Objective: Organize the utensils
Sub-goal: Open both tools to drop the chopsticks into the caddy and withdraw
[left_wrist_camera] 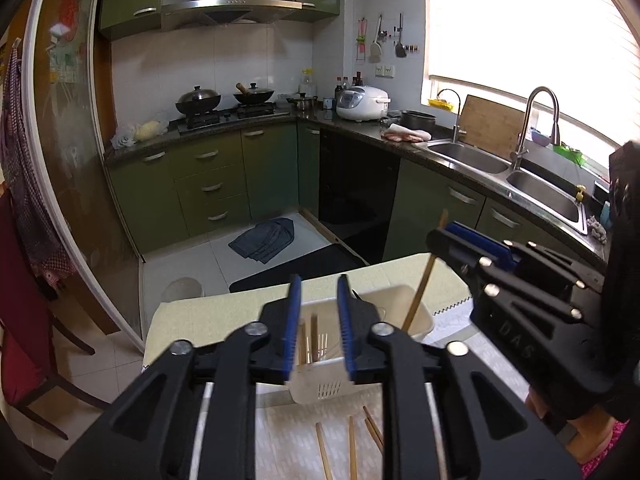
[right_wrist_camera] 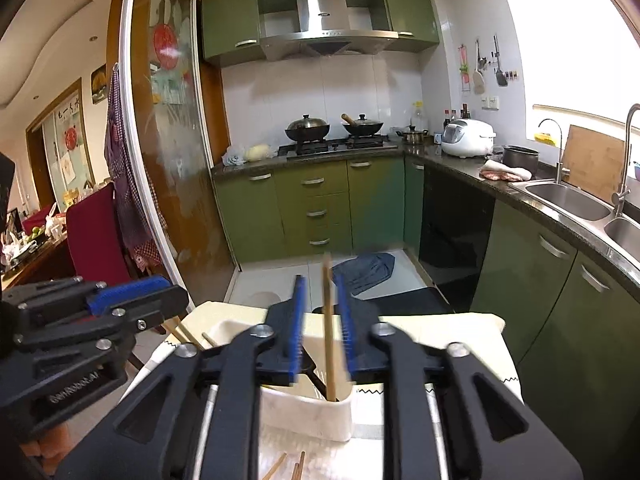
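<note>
Right gripper [right_wrist_camera: 320, 332] jaws apart, chopstick [right_wrist_camera: 328, 332] loose between, above holder [right_wrist_camera: 312, 412].

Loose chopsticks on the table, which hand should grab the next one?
Left. The left gripper is empty, and the loose chopsticks lie just below it; the right gripper has an upright chopstick between its open jaws, standing in the holder.

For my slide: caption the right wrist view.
Right gripper open around a chopstick standing in the white utensil basket.

Daylight flooding in through window [left_wrist_camera: 520, 20] above sink [left_wrist_camera: 472, 158], blowing out to white glare; cabinets away from window staying dim; fisheye bending edges; chopstick [right_wrist_camera: 328, 320] showing motion blur.
</note>
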Available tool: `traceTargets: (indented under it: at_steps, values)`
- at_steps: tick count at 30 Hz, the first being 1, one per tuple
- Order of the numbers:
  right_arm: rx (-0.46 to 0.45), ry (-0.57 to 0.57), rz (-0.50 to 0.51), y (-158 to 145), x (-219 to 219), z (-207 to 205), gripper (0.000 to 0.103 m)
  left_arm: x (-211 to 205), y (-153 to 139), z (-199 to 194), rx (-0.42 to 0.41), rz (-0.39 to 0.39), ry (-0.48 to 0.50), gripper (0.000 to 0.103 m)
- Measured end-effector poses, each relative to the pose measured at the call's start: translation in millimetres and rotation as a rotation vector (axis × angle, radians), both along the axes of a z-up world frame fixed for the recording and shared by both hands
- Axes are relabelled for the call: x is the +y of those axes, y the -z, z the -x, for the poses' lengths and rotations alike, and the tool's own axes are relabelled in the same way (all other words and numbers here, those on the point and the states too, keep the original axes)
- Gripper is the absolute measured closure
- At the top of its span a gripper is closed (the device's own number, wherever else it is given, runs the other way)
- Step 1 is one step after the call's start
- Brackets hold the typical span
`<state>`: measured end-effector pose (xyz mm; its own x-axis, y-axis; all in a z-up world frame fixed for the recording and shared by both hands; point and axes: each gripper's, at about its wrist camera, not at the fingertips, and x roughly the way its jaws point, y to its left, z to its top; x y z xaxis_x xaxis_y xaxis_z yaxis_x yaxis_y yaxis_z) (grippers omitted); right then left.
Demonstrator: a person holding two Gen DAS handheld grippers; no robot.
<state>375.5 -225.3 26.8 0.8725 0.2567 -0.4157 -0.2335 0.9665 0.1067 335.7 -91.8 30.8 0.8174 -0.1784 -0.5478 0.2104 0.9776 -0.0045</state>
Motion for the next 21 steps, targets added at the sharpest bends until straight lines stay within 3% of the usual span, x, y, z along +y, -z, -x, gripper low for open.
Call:
traceTargets:
  at_steps: [5, 10, 13, 15, 17, 21]
  values:
    - [-0.012, 0.004, -0.012, -7.6, -4.8, 7.0, 0.081, -0.1, -12.0, 3.1, -0.011, 0.025, 0.006, 0.084]
    - [-0.047, 0.003, -0.049, -20.4, -18.4, 49.1, 0.078, 0.8, -22.0, 17.3, -0.027, 0.040, 0.021, 0.084]
    - [-0.011, -0.007, -0.050, -12.3, -25.0, 77.4, 0.077, 4.4, -30.0, 33.3, -0.028, 0.058, 0.028, 0.084]
    - [0.032, -0.005, -0.027, 1.2, -29.4, 95.2, 0.071, 9.0, -31.7, 44.7, -0.013, 0.041, 0.024, 0.084]
    - [0.113, -0.030, -0.006, 22.7, -31.5, 108.1, 0.066, 13.0, -22.5, 59.2, 0.054, 0.019, 0.026, 0.083]
    - [0.307, -0.058, 0.066, 81.2, -36.1, 123.7, 0.066, 22.4, 42.3, 76.5, 0.322, 0.004, 0.026, 0.082]
